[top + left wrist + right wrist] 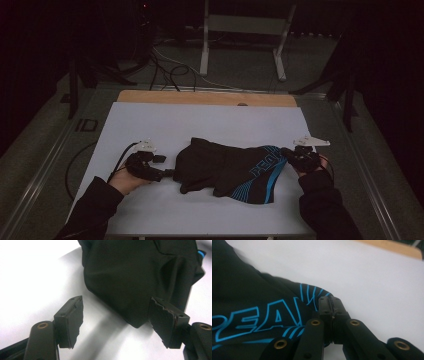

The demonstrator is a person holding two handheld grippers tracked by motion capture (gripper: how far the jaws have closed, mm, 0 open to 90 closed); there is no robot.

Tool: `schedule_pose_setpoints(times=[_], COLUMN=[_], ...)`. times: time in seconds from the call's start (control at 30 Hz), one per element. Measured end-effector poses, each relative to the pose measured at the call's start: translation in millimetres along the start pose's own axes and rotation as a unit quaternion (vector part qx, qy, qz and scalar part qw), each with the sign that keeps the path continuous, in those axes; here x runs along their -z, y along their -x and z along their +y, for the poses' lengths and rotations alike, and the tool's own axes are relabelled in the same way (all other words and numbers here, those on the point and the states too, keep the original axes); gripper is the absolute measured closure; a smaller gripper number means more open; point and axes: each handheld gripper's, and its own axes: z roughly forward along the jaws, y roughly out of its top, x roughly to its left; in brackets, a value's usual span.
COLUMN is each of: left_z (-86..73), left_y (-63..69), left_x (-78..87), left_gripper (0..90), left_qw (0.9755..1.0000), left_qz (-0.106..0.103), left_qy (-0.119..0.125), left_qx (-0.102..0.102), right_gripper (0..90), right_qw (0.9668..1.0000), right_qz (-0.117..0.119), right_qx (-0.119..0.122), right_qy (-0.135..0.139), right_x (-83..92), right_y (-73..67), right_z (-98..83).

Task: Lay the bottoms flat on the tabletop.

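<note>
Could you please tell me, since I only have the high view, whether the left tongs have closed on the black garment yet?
Observer: Not yet. In the left gripper view the left tongs stand wide open, with a corner of the black garment between the jaws but not pinched.
Operator: Thank you. And what are the right tongs doing?
Observer: The right tongs are pressed shut at the garment's edge, by the blue stripes; whether cloth is caught between them I cannot tell.
Operator: Is there any print near them?
Observer: Yes, blue outlined letters run across the cloth just beside the right tongs.
</note>
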Motion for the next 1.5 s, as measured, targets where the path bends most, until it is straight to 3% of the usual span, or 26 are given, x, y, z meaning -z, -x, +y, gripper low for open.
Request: schedule_pose_setpoints(times=[0.1, 0.3, 0.47, 0.53, 0.57, 0.6, 0.63, 0.67, 0.7, 0.87, 1.03, 1.1, 1.13, 1.23, 1.3, 1.4, 1.5], left_z=[4.3, 14.0, 18.3, 19.5, 19.7, 19.5, 19.5, 19.6, 19.4, 19.5, 19.8, 18.1, 16.6, 8.2, 0.5, -10.9, -20.6], left_y=[-4.3, -12.6, -20.8, -24.5, -25.9, -26.6, -26.7, -25.9, -25.2, -15.0, -5.9, -0.8, 3.5, 16.0, 25.0, 36.4, 38.5], left_x=[-6.4, -24.6, -40.6, -46.4, -48.8, -50.6, -51.6, -51.4, -50.4, -31.7, 9.0, 24.7, 31.0, 39.8, 38.4, 32.9, 27.6], left_gripper=[34.6, 37.2, 37.2, 40.8, 44.8, 55.4, 73.1, 73.1, 89.1, 90.0, 90.0, 90.0, 90.0, 90.0, 90.0, 90.0, 90.0], left_qw=[0.9999, 0.9998, 0.9995, 0.9990, 0.9985, 0.9982, 0.9979, 0.9981, 0.9981, 0.9993, 0.9998, 0.9997, 0.9997, 0.9997, 0.9992, 0.9980, 0.9971], left_qz=[-0.001, 0.003, -0.009, -0.026, -0.036, -0.045, -0.053, -0.051, -0.052, -0.038, -0.002, -0.006, -0.001, -0.020, -0.032, -0.042, -0.046], left_qy=[-0.001, -0.014, -0.025, -0.026, -0.025, -0.021, -0.021, -0.021, -0.020, -0.007, 0.015, 0.019, 0.017, 0.004, -0.015, -0.041, -0.058], left_qx=[0.014, 0.017, 0.019, 0.026, 0.031, 0.033, 0.031, 0.027, 0.025, 0.004, -0.010, -0.009, -0.016, -0.016, -0.021, -0.024, -0.016], right_gripper=[89.5, 89.5, 89.5, 89.5, 89.5, 89.5, 89.5, 89.5, 89.5, 89.5, 89.5, 89.5, 89.5, 89.5, 89.5, 89.5, 89.5], right_qw=[1.0000, 1.0000, 1.0000, 1.0000, 1.0000, 1.0000, 1.0000, 1.0000, 1.0000, 1.0000, 0.9999, 0.9998, 0.9997, 0.9994, 0.9989, 0.9986, 0.9982], right_qz=[0.006, 0.004, 0.005, 0.005, 0.006, 0.005, 0.005, 0.005, 0.004, 0.003, 0.001, 0.008, 0.008, 0.018, 0.026, 0.028, 0.033], right_qx=[-0.003, 0.003, 0.001, 0.001, 0.002, 0.002, 0.002, 0.002, 0.004, 0.005, 0.008, 0.012, 0.016, 0.023, 0.039, 0.044, 0.047], right_qy=[-0.003, -0.005, -0.002, -0.002, -0.002, -0.003, 0.000, 0.000, 0.001, 0.003, 0.011, 0.014, 0.017, 0.017, 0.002, -0.008, -0.019], right_x=[-5.5, -6.0, -6.3, -6.8, -6.8, -6.7, -6.9, -6.9, -5.9, -5.6, -5.3, -4.4, -3.9, -3.6, -5.7, -6.2, -4.8], right_y=[-0.1, -3.2, -3.1, -3.1, -2.7, -2.8, -2.9, -2.9, -2.2, -1.0, -2.4, -4.9, -7.0, -15.5, -22.0, -24.8, -27.1], right_z=[-5.4, -4.2, -4.4, -4.2, -4.0, -3.6, -2.8, -2.8, -1.9, 0.1, 6.3, 10.1, 11.6, 13.1, 6.7, -0.3, -10.9])
